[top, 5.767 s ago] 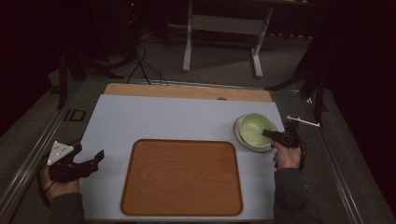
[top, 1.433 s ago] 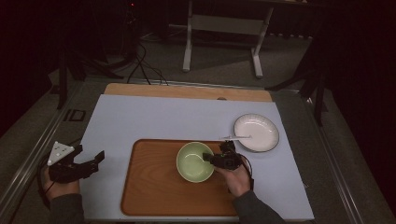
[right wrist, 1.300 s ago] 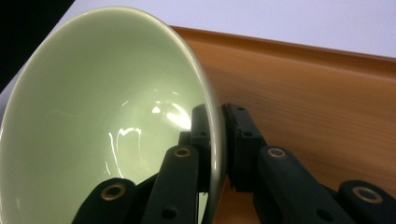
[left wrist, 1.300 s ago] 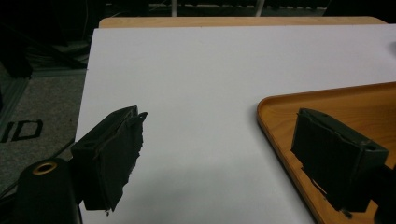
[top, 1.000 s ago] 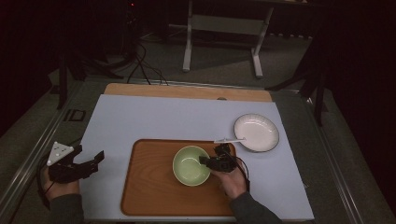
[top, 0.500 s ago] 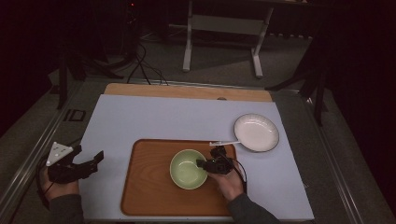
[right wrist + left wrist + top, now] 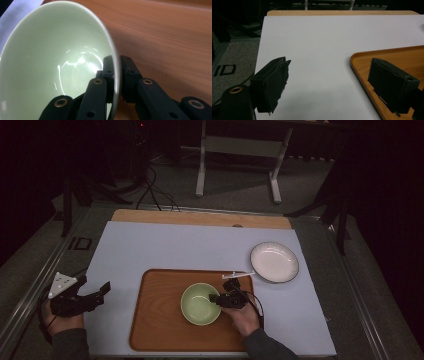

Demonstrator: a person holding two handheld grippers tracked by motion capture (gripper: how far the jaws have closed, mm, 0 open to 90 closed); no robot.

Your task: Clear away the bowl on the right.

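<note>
A pale green bowl (image 7: 200,303) is over the middle of the wooden tray (image 7: 155,320). My right gripper (image 7: 218,299) is shut on the bowl's right rim. In the right gripper view the green bowl (image 7: 50,57) has its rim clamped between the two black jaws of my right gripper (image 7: 116,75), one inside and one outside. My left gripper (image 7: 102,290) rests at the table's left edge, jaws wide apart. In the left gripper view, my left gripper (image 7: 329,82) holds nothing above the white table top (image 7: 324,37).
A white plate (image 7: 274,262) lies on the white table top (image 7: 175,245) right of the tray's far corner. The wooden tray (image 7: 392,57) edge reaches into the left gripper view. A metal stand (image 7: 237,165) stands on the floor beyond the table.
My right gripper has carried the green bowl from the white plate at the right onto the tray, then drifted slightly left and nearer. The left gripper has kept still.
</note>
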